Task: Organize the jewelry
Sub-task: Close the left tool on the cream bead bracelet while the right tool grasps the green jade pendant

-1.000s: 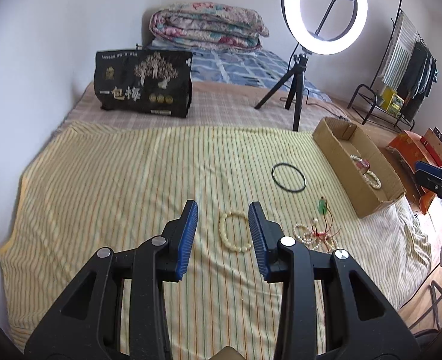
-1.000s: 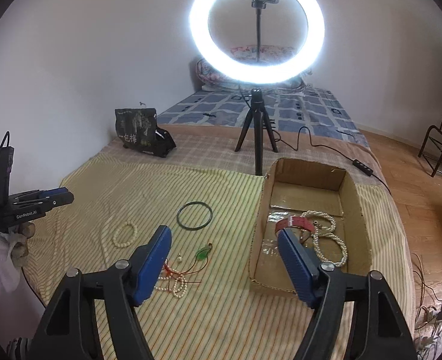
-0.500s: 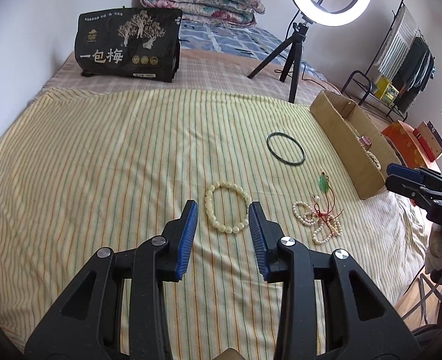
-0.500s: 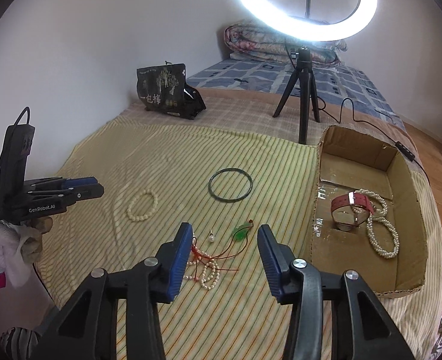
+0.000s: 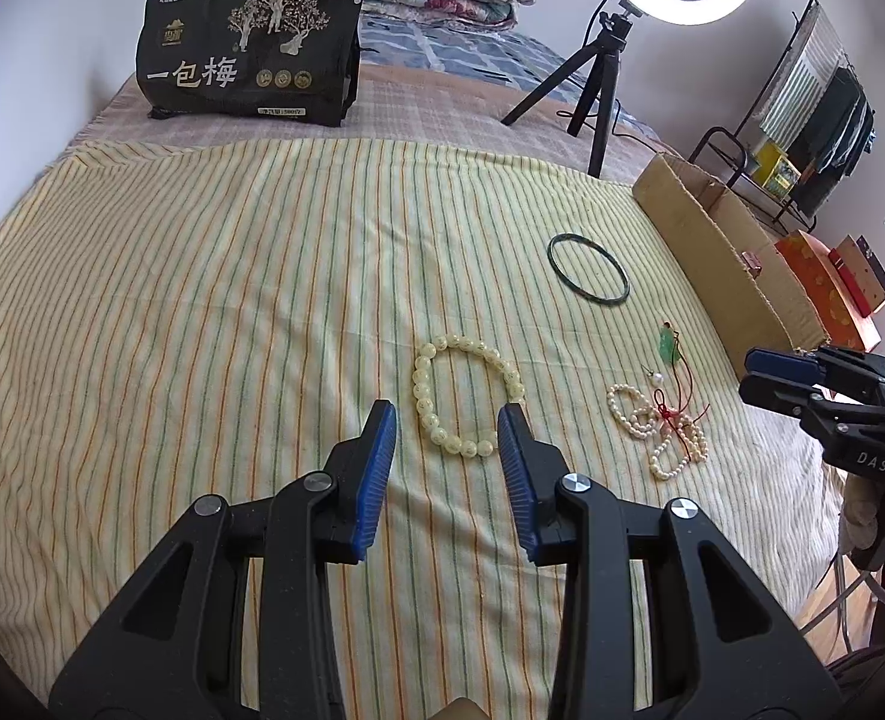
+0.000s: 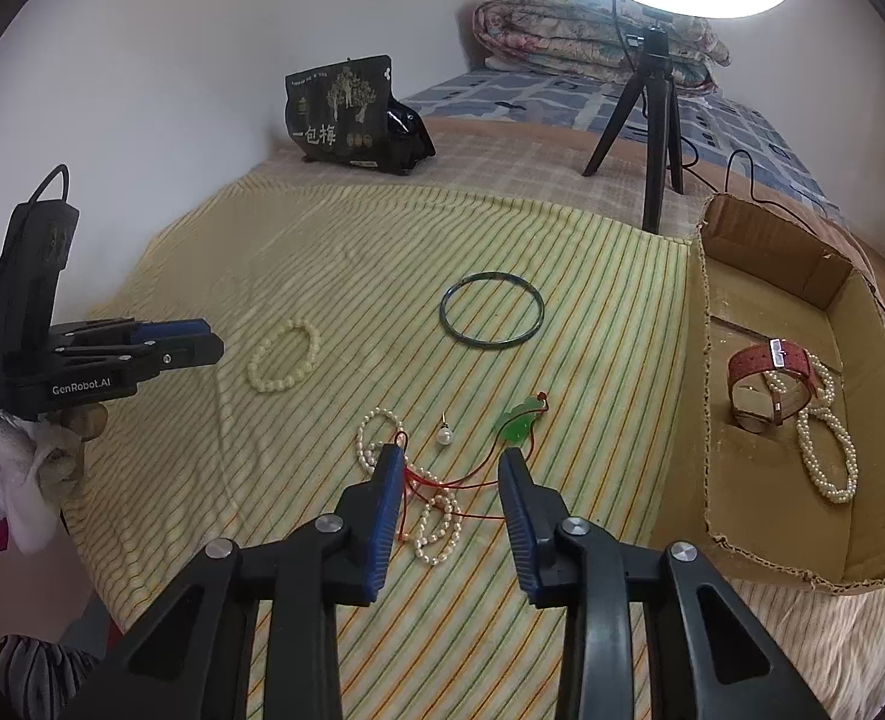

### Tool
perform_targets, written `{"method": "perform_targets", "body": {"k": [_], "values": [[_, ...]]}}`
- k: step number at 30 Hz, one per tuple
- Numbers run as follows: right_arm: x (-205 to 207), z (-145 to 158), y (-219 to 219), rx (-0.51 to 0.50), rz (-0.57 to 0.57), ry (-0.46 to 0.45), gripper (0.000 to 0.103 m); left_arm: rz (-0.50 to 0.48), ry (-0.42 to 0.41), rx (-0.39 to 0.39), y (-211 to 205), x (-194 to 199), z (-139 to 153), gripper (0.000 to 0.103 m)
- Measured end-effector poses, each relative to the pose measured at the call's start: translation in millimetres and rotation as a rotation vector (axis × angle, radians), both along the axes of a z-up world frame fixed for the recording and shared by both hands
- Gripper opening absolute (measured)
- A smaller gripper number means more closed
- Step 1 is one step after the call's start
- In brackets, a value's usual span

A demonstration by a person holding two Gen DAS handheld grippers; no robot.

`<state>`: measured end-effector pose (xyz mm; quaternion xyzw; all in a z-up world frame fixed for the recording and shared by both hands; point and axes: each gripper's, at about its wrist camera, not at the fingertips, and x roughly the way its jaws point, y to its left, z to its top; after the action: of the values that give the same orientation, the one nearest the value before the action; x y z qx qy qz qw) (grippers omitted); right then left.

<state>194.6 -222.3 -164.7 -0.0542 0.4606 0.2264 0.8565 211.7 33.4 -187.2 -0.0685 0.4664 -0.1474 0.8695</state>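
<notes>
The left tongs (image 5: 447,420) gape wide and empty, the bead bracelet (image 5: 465,397) lying just ahead between their tips. The right tongs (image 6: 449,463) gape empty too, over the red-corded pearl strand (image 6: 427,507) beside the box (image 6: 697,420).

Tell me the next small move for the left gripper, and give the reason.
Probably ease the left gripper forward and down over the cream bead bracelet. Its jaws stand open with the bracelet lying loose on the striped cloth just ahead between them, not yet in the cardboard box.
</notes>
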Motion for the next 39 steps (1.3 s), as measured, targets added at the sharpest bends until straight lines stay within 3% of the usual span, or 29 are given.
{"method": "perform_targets", "body": {"k": [16,22,27,30,39], "values": [[39.2,-32.0,-0.2,-0.027,-0.102,0.049,0.031,-0.001,0.033,-0.005,-3.2,19.0,-19.8,0.035],[46.7,-38.3,-1.0,-0.022,-0.131,0.051,0.031,0.007,0.041,0.068,-14.3,27.5,-32.1,0.035],[50.9,-43.8,0.3,-0.020,-0.133,0.062,0.031,-0.006,-0.007,0.156,-26.9,23.7,-37.5,0.033],[52.9,-46.1,1.9,-0.022,-0.134,0.064,0.031,-0.004,-0.014,0.161,-27.0,24.2,-38.1,0.028],[53.8,-51.4,7.5,-0.072,-0.122,0.054,0.018,0.008,-0.021,0.141,-22.5,27.7,-39.5,0.009]]}}
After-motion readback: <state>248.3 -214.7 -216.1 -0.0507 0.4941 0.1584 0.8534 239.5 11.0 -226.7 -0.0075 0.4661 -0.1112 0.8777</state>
